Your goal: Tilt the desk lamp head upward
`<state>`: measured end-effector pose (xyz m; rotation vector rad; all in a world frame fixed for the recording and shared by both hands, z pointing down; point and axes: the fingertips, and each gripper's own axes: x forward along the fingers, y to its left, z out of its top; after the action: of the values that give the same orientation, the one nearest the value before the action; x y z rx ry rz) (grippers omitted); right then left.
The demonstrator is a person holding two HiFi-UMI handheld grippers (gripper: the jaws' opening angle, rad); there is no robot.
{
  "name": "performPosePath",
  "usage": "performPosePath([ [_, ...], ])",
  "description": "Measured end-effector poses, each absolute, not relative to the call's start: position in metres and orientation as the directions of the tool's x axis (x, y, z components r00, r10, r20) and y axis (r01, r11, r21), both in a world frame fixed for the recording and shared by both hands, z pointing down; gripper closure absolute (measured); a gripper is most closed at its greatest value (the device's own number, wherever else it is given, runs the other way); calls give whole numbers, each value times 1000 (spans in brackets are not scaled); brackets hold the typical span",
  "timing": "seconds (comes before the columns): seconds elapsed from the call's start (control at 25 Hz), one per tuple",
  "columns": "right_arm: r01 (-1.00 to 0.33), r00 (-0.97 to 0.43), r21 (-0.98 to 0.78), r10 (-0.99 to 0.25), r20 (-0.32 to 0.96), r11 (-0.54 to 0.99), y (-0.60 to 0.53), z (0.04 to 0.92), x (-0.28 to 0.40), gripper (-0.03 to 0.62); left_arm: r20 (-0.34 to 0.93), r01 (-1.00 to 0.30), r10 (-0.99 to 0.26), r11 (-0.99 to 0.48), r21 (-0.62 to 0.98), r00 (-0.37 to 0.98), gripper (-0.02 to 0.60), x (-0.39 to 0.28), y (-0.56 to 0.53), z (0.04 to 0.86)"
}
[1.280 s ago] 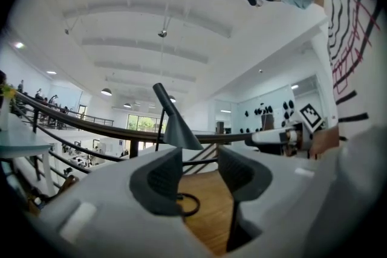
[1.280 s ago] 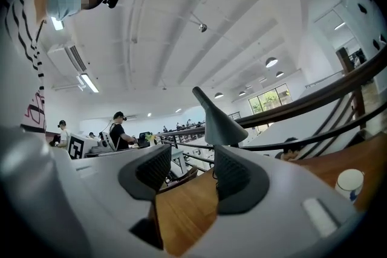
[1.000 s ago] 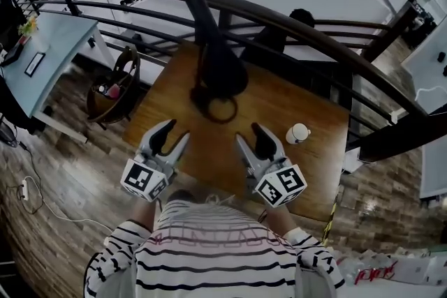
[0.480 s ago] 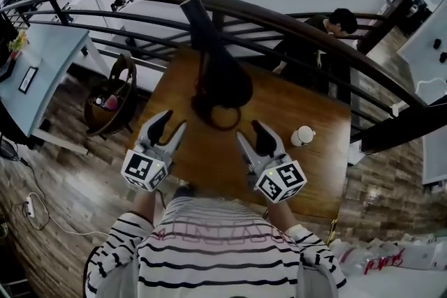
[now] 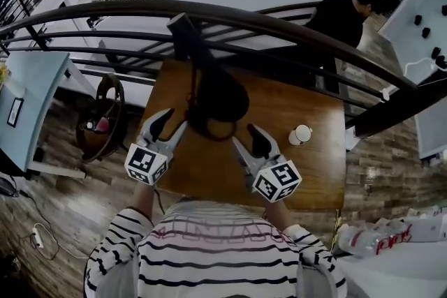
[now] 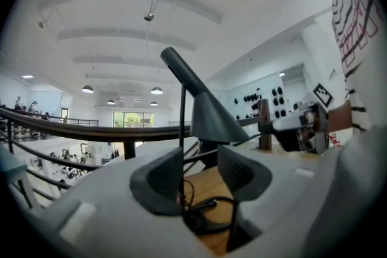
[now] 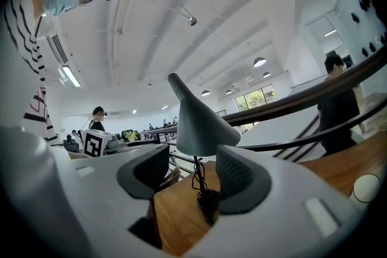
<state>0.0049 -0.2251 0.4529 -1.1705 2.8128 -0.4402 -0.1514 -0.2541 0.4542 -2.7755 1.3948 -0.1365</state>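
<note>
A black desk lamp stands on the wooden table [image 5: 307, 171], its cone head [image 5: 222, 100] pointing down over its base [image 5: 209, 128]. My left gripper [image 5: 170, 128] is open just left of the base, and nothing is between its jaws. In the left gripper view the lamp head [image 6: 211, 119] and thin stem [image 6: 182, 130] rise beyond my gripper [image 6: 199, 175]. My right gripper [image 5: 248, 141] sits right of the base with its jaws opening and nothing in them. The right gripper view shows the lamp head [image 7: 199, 121] past my gripper [image 7: 192, 175].
A white cup [image 5: 300, 134] stands at the table's right side. A dark curved railing [image 5: 293, 28] runs behind the table, with a person [image 5: 346, 10] beyond it. A dark basket [image 5: 98, 125] sits on the floor to the left. The lamp's cable [image 6: 208, 214] coils by the base.
The view has shifted, so the lamp and table sit lower left. Both grippers have crept slightly closer to the lamp base. The person behind the railing has moved right.
</note>
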Motion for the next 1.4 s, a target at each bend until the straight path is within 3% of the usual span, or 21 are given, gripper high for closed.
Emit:
performPosePath([
  [1.16, -770, -630, -245, -764, 142, 589, -285, 490, -16, 368, 213, -682, -681, -727, -83, 700, 407, -132, -375, 509],
  [1.4, -780, -621, -214, -769, 152, 587, -297, 490, -5, 372, 231, -654, -655, -751, -96, 719, 460, -111, -393, 515],
])
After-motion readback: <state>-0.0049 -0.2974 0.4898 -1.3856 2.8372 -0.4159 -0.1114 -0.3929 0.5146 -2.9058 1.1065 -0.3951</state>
